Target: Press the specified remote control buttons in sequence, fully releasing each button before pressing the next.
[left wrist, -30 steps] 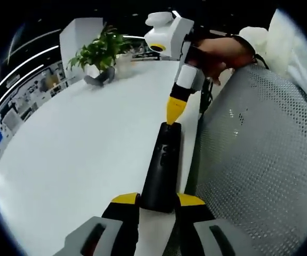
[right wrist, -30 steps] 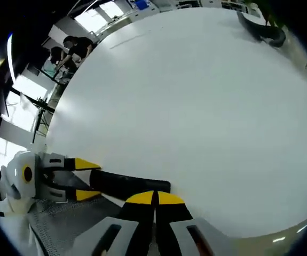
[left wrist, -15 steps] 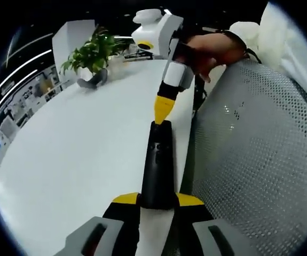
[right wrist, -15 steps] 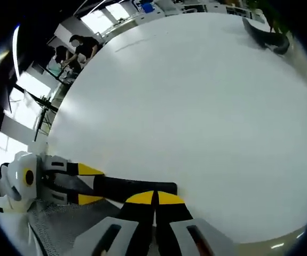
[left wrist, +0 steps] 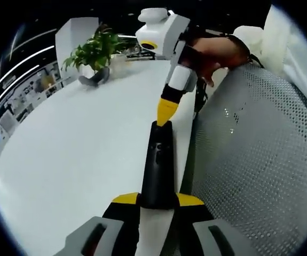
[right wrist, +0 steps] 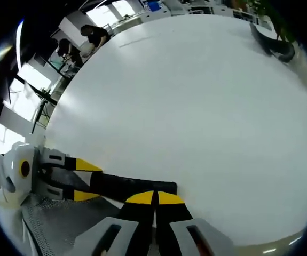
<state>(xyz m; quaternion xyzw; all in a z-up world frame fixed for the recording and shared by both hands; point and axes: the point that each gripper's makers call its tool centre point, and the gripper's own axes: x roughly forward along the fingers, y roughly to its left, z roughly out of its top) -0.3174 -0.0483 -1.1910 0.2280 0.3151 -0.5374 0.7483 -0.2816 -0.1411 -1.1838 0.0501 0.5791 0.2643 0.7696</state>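
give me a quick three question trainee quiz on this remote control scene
1. True or false: the left gripper is shut on the near end of the long black remote control.
2. What rests on the remote's far end? A) the right gripper's closed yellow tip B) a bare finger C) nothing
3. Fill in: the remote lies on the white table near its edge, beside a grey ____ chair back.

Key: 1 true; 2 A; 3 mesh
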